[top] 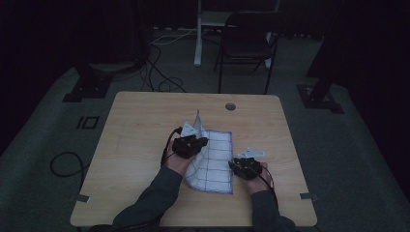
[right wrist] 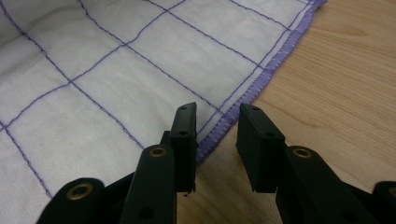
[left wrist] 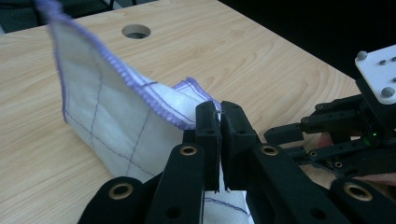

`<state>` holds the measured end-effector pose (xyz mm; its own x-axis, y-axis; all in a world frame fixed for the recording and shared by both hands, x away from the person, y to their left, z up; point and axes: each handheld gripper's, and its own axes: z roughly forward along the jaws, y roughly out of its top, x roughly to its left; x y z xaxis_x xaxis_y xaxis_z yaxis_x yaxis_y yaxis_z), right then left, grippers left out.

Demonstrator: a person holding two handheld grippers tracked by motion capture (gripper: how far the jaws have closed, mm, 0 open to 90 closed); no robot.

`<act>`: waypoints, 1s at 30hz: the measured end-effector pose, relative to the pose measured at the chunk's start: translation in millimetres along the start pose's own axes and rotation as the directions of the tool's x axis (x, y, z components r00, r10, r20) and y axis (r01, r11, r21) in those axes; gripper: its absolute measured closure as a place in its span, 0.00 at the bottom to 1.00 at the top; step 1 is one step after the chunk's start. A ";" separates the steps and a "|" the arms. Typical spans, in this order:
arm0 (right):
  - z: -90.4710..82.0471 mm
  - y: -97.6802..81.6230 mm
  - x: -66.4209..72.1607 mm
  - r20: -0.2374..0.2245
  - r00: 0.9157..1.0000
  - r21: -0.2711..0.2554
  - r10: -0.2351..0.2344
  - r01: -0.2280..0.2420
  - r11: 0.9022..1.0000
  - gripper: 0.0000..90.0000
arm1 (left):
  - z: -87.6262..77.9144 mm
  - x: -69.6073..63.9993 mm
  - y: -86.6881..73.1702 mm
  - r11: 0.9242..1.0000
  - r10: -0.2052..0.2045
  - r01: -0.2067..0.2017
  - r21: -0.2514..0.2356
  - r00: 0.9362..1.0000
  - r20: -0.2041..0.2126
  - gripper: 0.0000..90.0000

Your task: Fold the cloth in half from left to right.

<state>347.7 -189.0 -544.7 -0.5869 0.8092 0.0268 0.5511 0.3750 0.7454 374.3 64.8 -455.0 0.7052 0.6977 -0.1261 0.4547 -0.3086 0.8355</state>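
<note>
cloth [top: 212, 159]: thin white weave with purple grid and stitched hem; we see it on the wooden table [top: 135, 125]
left gripper [left wrist: 219, 116]: jaws pinching the hem, corner lifted
right gripper [right wrist: 215, 126]: jaws spread, hem between them

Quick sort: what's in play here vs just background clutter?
In play:
white cloth with purple grid stitching
left gripper, shut on the cloth's edge
right gripper, open at the cloth's hem
light wooden table

Background:
black folding chair
black floor cables
</note>
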 end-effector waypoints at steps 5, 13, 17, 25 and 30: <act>0.0 -0.1 -0.1 -0.001 1.000 -0.001 0.004 -0.004 1.000 0.76 | 5.2 -1.6 0.5 1.000 0.005 -0.005 0.005 1.000 0.004 0.97; 0.1 -0.2 -0.1 -0.002 1.000 -0.002 0.009 -0.009 1.000 0.76 | 13.1 -3.5 0.4 1.000 0.011 -0.011 0.017 1.000 0.010 0.97; 0.2 -0.1 -0.2 -0.002 1.000 -0.003 0.010 -0.010 1.000 0.76 | 16.0 -3.9 0.1 1.000 0.010 -0.010 0.023 1.000 0.012 0.97; 0.3 -0.1 -0.4 -0.007 1.000 -0.003 0.012 -0.012 1.000 0.77 | 24.3 -6.8 0.1 0.999 0.010 -0.010 0.031 1.000 0.019 0.97; 0.3 -0.1 -0.4 -0.007 1.000 -0.004 0.012 -0.012 1.000 0.77 | 29.4 -9.4 1.1 0.999 0.017 -0.018 0.038 1.000 0.023 0.97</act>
<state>348.1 -189.3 -545.0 -0.5841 0.8107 0.0406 0.5562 0.3633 0.7474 384.2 38.9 -468.5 0.7252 0.6772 -0.1246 0.4628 -0.3454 0.8164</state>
